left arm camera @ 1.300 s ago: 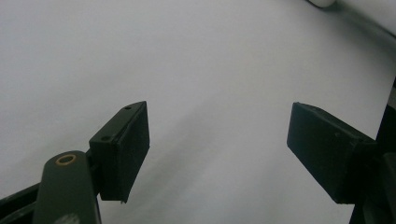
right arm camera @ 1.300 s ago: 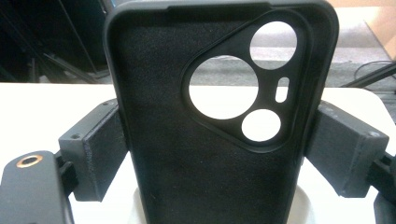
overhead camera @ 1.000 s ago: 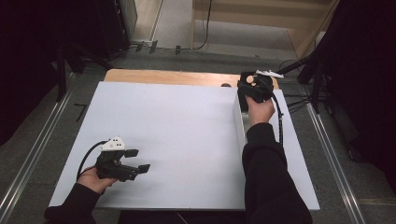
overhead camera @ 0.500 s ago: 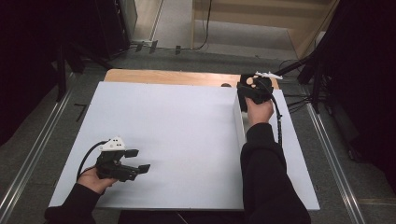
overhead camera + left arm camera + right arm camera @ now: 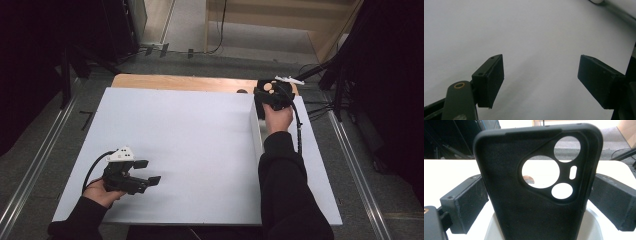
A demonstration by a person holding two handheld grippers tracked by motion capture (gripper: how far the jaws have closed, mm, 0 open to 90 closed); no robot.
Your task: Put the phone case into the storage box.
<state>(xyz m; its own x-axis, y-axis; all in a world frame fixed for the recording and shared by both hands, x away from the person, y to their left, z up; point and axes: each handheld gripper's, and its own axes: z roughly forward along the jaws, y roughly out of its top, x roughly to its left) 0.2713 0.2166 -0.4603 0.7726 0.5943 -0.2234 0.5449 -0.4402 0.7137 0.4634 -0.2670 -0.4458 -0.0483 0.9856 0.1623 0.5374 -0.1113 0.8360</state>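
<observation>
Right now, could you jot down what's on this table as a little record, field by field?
Surface: white table top with a wooden strip along its far edge
Main item: black phone case, upright, inner side facing the camera, camera cutouts at top
Right gripper: at the far right edge of the table; its jaws have just been opening, case between the fingers, a small gap on each side
Left gripper: near the left corner, fingers wide apart, nothing between them
Under the case: a white holder, partly hidden

Overhead camera; two close finger-mounted views.
</observation>
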